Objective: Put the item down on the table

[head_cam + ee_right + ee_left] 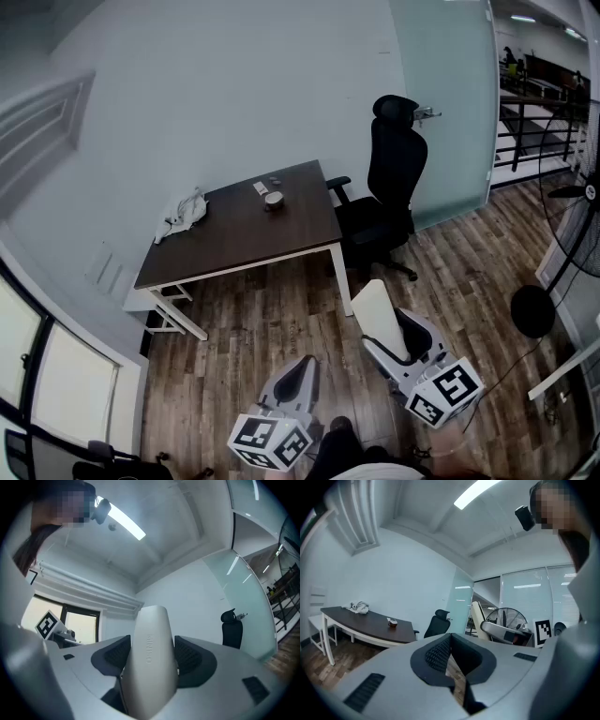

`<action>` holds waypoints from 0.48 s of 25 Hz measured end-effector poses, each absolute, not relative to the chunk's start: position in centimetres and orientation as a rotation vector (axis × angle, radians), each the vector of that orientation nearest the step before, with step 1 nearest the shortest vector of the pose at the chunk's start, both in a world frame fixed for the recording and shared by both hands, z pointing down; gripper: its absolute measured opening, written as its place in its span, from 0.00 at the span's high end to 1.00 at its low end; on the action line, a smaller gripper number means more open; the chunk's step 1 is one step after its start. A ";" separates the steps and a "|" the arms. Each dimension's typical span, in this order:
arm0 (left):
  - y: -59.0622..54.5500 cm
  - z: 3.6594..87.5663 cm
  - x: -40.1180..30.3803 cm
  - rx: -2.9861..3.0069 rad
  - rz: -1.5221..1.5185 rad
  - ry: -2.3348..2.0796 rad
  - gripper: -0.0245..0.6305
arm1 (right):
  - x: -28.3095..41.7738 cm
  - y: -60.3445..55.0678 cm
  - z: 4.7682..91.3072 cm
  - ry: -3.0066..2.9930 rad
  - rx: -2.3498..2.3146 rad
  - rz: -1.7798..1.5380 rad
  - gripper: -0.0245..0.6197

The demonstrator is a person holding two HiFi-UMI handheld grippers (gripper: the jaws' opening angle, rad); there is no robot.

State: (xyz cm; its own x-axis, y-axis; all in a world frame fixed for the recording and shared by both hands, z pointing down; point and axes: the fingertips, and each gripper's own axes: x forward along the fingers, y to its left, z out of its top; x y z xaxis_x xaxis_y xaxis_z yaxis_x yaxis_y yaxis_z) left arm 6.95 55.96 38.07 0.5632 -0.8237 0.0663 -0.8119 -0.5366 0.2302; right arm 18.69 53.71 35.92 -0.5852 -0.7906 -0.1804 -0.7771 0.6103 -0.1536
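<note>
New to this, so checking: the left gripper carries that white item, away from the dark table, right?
No, the right gripper carries the white item, clamped between its jaws, as the right gripper view shows. It is away from the dark table.

Grey grippers, black-and-white marker cubes

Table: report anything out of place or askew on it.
A white cloth lies crumpled in a heap at the table's left end in the head view, near the far edge. The cup stands apart from it; no spill or damage shows.
</note>
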 end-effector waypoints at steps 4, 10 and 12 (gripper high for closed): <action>55.3 38.1 7.7 2.552 -0.058 -1.369 0.93 | 19.6 53.1 35.8 2.568 -1.255 -0.084 0.50; 52.0 38.3 7.1 2.563 -0.070 -1.369 0.93 | 19.1 49.9 36.2 2.564 -1.258 -0.076 0.50; 50.5 38.2 7.0 2.565 -0.073 -1.370 0.93 | 18.9 48.5 36.4 2.562 -1.259 -0.078 0.50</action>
State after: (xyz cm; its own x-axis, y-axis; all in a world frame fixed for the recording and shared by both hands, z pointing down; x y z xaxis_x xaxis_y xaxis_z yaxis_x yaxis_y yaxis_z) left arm 6.98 50.46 38.22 0.5611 -0.8252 0.0649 -0.8137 -0.5355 0.2262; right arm 18.93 48.53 36.36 -0.5785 -0.7828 -0.2294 -0.7673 0.6176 -0.1727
